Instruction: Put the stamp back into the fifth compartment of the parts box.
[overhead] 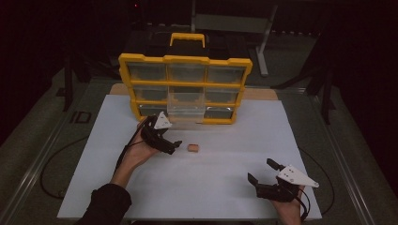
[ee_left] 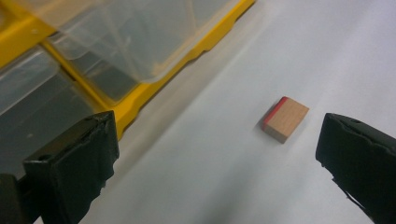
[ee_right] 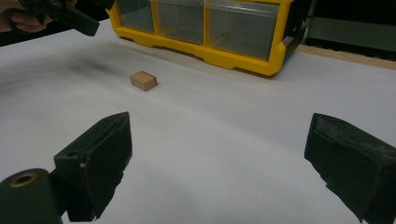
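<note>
A small wooden block (overhead: 193,148) with one red edge lies on the white sheet (overhead: 197,187), in front of a yellow organizer (overhead: 126,70) with clear drawers. The organizer's bottom middle drawer (overhead: 186,110) is pulled out. My left gripper (overhead: 171,146) is open just left of the block, which lies ahead between the jaws in the left gripper view (ee_left: 285,119). My right gripper (overhead: 260,169) stands open near the sheet's front right with nothing between its jaws. In the right gripper view the block (ee_right: 143,80) lies farther off to the left, with the left gripper (ee_right: 70,16) beyond it.
The organizer (ee_right: 233,60) stands at the back of the sheet, with a black and yellow handle (overhead: 187,41) on top. The pulled-out drawer (ee_left: 130,32) overhangs the sheet near my left gripper. Grey table borders (overhead: 56,136) flank the sheet, and cables trail from both grippers.
</note>
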Demonstrator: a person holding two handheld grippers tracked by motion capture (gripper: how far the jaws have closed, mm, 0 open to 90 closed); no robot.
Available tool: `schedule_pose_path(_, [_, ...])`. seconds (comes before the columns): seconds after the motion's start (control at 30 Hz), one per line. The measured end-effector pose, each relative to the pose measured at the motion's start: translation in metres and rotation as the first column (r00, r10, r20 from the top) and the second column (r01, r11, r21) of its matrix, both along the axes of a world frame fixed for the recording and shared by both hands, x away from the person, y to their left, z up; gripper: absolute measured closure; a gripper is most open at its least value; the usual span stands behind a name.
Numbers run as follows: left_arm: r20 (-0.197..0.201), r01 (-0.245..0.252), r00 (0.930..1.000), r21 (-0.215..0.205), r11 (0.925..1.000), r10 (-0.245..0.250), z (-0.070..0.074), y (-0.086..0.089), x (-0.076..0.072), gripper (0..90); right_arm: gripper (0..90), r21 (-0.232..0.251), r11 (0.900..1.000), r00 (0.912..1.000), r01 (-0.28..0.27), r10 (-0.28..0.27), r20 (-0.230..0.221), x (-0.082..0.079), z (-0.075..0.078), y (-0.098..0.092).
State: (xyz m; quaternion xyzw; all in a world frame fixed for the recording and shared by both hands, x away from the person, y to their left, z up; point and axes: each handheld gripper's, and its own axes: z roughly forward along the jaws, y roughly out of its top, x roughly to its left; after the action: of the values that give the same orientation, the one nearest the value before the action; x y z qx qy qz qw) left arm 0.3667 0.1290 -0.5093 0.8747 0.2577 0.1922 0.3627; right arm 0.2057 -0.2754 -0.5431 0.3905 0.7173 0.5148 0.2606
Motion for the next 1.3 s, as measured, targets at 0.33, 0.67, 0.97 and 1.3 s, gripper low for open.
schedule_pose_path(0.33, [-0.024, 0.042, 0.9989, 0.057, 0.9975, -0.040, -0.004, -0.012, 0.002, 0.3, 7.4, -0.005, 1.000, 1.0000, -0.003, 0.003, -0.002, 0.000, 0.000, 0.001])
schedule_pose_path(0.67, [-0.045, 0.094, 0.9950, 0.098, 0.9908, -0.090, -0.007, -0.023, 0.000, 0.3, 7.5, -0.013, 1.000, 1.0000, -0.005, 0.005, -0.006, 0.001, -0.001, 0.002])
schedule_pose_path(0.97, [-0.078, 0.149, 0.9873, 0.151, 0.9773, -0.138, -0.010, -0.045, 0.003, 0.7, 7.4, -0.014, 1.000, 0.9999, -0.009, 0.009, -0.004, 0.001, -0.001, 0.002])
schedule_pose_path(1.3, [-0.126, 0.165, 0.9815, 0.176, 0.9704, -0.144, -0.020, -0.057, 0.009, 2.8, 7.4, -0.016, 1.000, 0.9999, -0.015, 0.015, -0.006, 0.001, -0.001, 0.003])
